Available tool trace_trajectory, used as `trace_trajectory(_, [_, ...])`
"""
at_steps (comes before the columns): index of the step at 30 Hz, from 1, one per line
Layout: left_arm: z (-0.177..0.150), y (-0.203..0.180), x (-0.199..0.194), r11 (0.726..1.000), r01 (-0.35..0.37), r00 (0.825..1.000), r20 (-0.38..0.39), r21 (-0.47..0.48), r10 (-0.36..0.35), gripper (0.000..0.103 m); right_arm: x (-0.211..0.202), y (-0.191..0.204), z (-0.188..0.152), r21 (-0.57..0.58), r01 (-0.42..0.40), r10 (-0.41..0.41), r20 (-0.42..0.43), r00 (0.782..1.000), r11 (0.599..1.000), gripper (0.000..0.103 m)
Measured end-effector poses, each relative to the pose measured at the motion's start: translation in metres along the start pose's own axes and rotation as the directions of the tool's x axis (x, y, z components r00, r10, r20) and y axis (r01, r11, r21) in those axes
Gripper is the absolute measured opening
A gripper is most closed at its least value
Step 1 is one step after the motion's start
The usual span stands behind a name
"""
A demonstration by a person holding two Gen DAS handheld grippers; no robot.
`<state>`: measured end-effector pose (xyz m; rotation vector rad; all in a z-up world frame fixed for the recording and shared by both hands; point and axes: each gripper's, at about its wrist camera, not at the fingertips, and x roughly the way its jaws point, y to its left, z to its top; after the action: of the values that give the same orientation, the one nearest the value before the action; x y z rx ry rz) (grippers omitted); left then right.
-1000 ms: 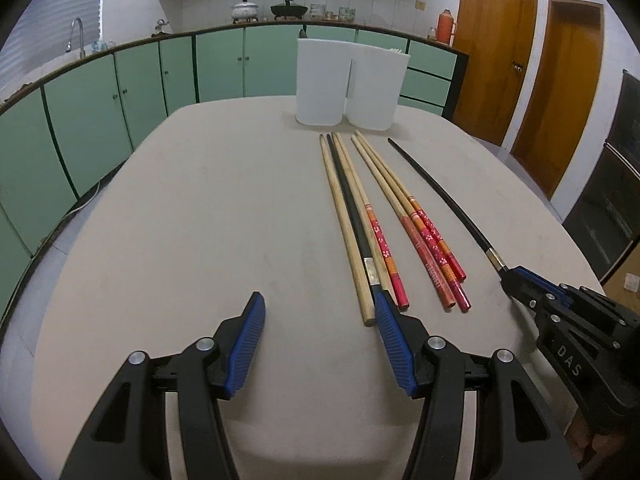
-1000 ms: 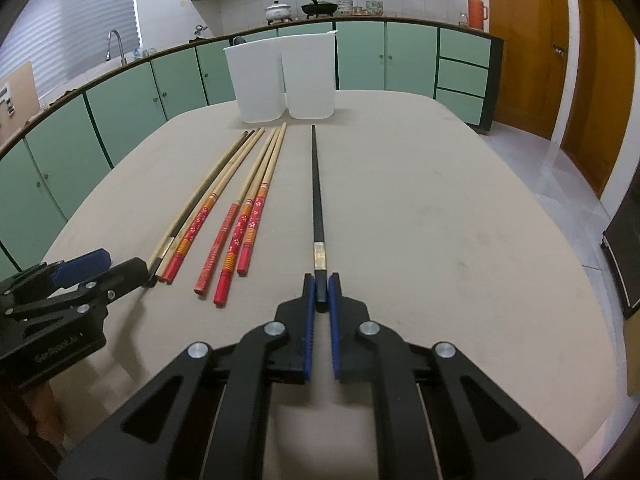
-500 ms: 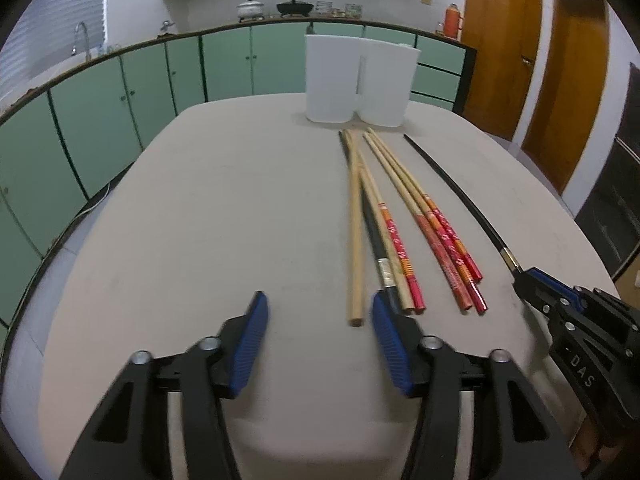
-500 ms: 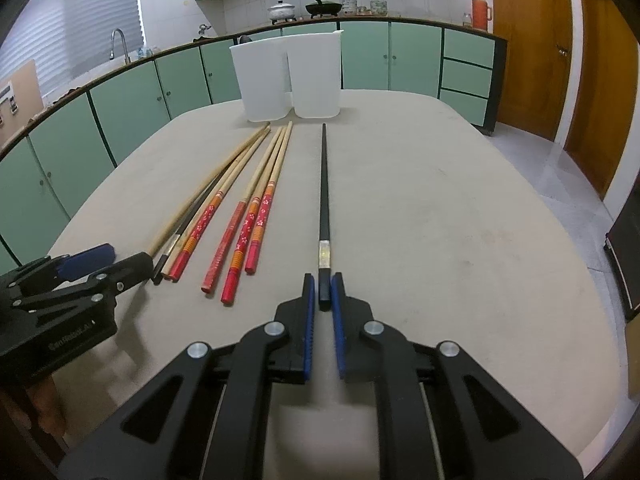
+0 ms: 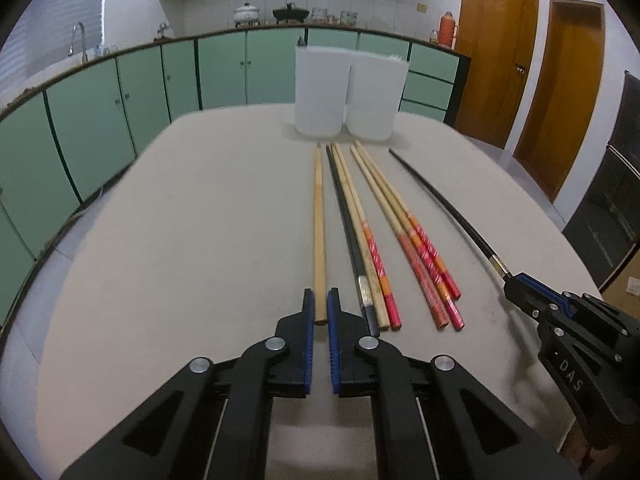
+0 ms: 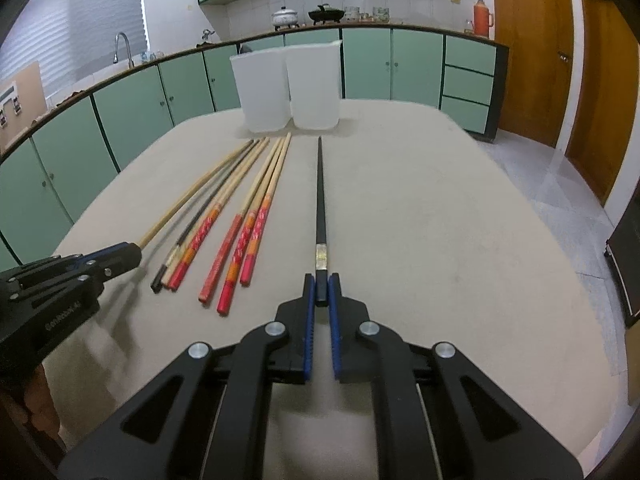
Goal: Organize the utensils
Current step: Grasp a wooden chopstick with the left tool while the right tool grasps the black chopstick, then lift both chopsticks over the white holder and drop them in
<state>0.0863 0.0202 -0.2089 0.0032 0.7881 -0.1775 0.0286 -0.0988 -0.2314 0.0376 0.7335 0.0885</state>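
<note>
Several long chopsticks lie on the beige table (image 5: pixel 180 240). My left gripper (image 5: pixel 320 304) is shut on the near end of a plain wooden chopstick (image 5: pixel 319 220), the leftmost one. My right gripper (image 6: pixel 321 288) is shut on the near end of a black chopstick (image 6: pixel 320 196) that lies apart to the right; it also shows in the left wrist view (image 5: pixel 448 208). Between them lie another black chopstick (image 5: pixel 348 220) and several red-handled chopsticks (image 5: pixel 416 248). Two white containers (image 5: pixel 320 92) (image 5: pixel 374 98) stand side by side at the table's far end.
Green kitchen cabinets (image 5: pixel 100 120) curve around the left and back. Wooden doors (image 5: pixel 496 52) stand at the right. The table edge (image 6: pixel 572 264) drops to a tiled floor on the right.
My left gripper was open; it moved onto the plain wooden chopstick's end and closed on it. My right gripper stayed shut on the black chopstick.
</note>
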Motion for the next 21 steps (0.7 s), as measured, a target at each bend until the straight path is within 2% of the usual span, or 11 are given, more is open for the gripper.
trace_trajectory(5, [0.015,0.001,-0.024,1.000,-0.010,0.998,0.068,0.003,0.010,0.006,-0.017,-0.002,0.015,-0.017,-0.003,0.004,0.061,0.998,1.000,0.006])
trace_trajectory(10, [0.039,0.003,-0.053,1.000,-0.016,0.987,0.159,0.007,0.015,0.006,-0.035,-0.005,0.037,-0.025,-0.021,0.024,0.119,0.993,0.999,0.006])
trace_trajectory(15, [0.067,0.006,-0.074,1.000,-0.012,0.970,0.244,0.009,0.010,0.006,-0.054,-0.007,0.066,-0.038,-0.045,0.051,0.184,0.982,0.998,0.006])
trace_trajectory(21, [0.106,0.012,-0.085,1.000,0.009,0.948,0.317,0.004,-0.010,0.006,-0.066,-0.016,0.111,-0.021,-0.107,0.109,0.219,0.970,0.994,0.006])
